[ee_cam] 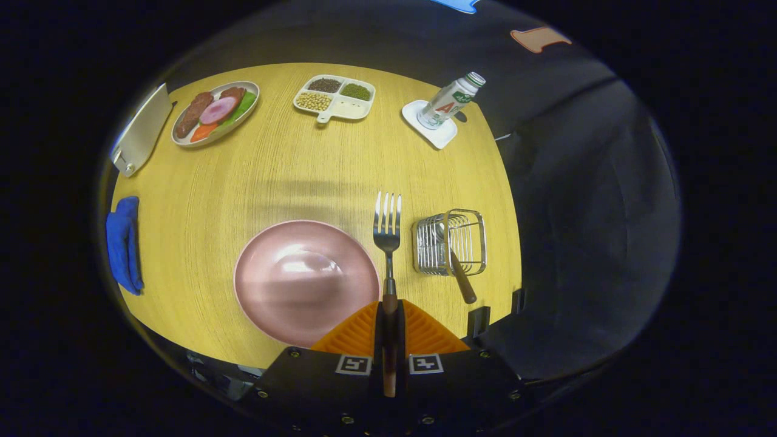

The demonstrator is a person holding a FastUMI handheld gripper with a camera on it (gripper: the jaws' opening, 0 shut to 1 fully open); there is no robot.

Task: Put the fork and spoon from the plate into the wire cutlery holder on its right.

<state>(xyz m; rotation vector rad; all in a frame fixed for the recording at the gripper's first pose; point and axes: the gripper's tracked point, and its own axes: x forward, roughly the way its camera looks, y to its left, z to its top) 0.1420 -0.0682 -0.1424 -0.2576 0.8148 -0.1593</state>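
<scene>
My gripper (389,315) is shut on the wooden handle of a fork (387,226), whose metal tines point away from me, high over the table. It hangs between the pink plate (306,279) on its left and the wire cutlery holder (450,243) on its right. The plate is bare. A spoon (456,267) stands in the holder, its wooden handle leaning out over the near rim.
On the round wooden table (303,176) beyond: a plate of food (215,112) at far left, a divided dish of beans (334,97), a bottle (450,102) on a white coaster. A blue cloth (124,243) lies at the left edge, a white board (142,128) beyond it.
</scene>
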